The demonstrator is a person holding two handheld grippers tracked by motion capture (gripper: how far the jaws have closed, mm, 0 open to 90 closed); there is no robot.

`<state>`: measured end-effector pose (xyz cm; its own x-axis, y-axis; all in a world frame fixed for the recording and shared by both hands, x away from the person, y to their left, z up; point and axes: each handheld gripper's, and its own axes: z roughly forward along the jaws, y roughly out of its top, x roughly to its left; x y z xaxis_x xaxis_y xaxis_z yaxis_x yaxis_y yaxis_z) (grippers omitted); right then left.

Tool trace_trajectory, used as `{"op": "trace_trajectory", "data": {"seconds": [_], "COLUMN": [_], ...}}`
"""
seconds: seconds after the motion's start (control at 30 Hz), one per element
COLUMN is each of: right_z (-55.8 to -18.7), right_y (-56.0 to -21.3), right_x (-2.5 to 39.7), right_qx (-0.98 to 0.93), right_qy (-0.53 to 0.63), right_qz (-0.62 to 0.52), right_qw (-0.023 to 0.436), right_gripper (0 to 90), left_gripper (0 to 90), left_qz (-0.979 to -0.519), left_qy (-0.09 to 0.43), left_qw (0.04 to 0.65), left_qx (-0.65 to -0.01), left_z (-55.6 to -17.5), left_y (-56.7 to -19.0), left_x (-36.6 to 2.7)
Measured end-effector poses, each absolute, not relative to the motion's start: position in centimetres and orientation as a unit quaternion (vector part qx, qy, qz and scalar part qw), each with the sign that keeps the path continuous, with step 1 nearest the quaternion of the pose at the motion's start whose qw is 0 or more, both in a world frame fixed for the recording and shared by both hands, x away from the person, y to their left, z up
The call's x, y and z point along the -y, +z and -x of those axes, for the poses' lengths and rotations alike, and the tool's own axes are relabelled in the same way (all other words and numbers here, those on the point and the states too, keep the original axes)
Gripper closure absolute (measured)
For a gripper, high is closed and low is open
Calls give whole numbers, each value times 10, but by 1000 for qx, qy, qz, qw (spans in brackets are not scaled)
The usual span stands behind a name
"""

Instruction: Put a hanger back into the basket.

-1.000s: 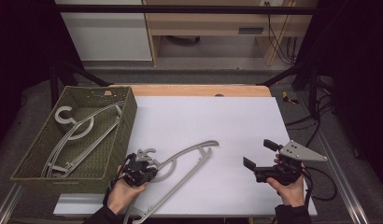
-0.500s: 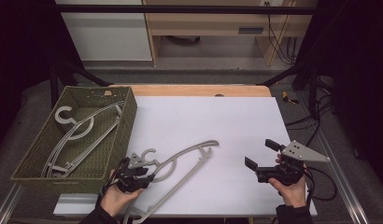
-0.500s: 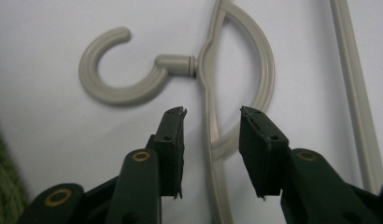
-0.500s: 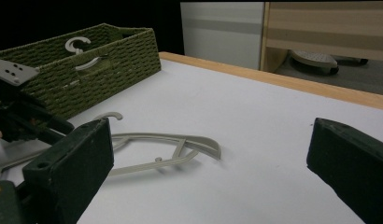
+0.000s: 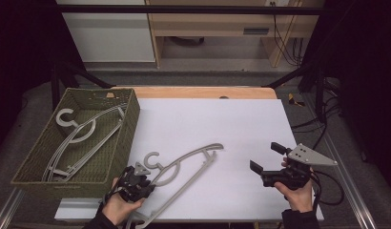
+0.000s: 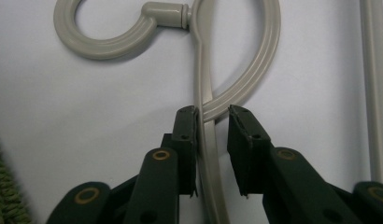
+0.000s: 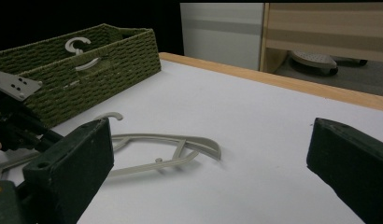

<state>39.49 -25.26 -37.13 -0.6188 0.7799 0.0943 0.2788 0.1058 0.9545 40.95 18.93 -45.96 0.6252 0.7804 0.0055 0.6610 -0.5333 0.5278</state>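
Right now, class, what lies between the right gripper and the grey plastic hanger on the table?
Bare white tabletop, by the high view, separates right gripper from grey plastic hanger.

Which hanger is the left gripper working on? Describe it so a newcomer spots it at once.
Start at the green woven basket on the table's left. Just right of it, on the white tabletop, lies one grey plastic hanger. Unlike the hangers in the basket, it lies alone, straddled by the left gripper.

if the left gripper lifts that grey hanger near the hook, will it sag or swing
The grey plastic hanger looks moulded and ribbed, so it is probably stiff and unlikely to sag. The left gripper straddles one thin arm close to the hook, so the long far end would likely dip and pivot. Smooth plastic may slip between the jaws.
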Motion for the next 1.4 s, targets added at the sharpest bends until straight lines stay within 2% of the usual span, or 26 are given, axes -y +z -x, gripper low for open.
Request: {"op": "trace_trajectory", "data": {"seconds": [0.07,0.13,0.47,0.77,0.97,1.4], "right_z": [-395,-395,-395,-395,-395,-396], "right_y": [-372,-371,-372,-372,-372,-373], "right_x": [251,250,252,253,254,252], "right_qx": [-709,-710,-710,-710,-709,-710], "right_qy": [556,554,556,556,556,557], "right_qz": [-372,-371,-371,-370,-372,-372], "right_qw": [226,225,224,224,224,219], "right_gripper": [9,9,9,11,11,11], "left_gripper": [736,805,815,817,820,822], "left_qz": [-868,-865,-861,-833,-823,-830], "left_qy": [125,120,123,140,150,140], "left_qw": [239,241,257,335,362,342], "left_qx": [-417,-423,-421,-419,-411,-417], "left_z": [-409,-410,-409,-402,-397,-407], "left_y": [-459,-459,-457,-429,-418,-430], "left_x": [-187,-190,-194,-207,-210,-207]}}
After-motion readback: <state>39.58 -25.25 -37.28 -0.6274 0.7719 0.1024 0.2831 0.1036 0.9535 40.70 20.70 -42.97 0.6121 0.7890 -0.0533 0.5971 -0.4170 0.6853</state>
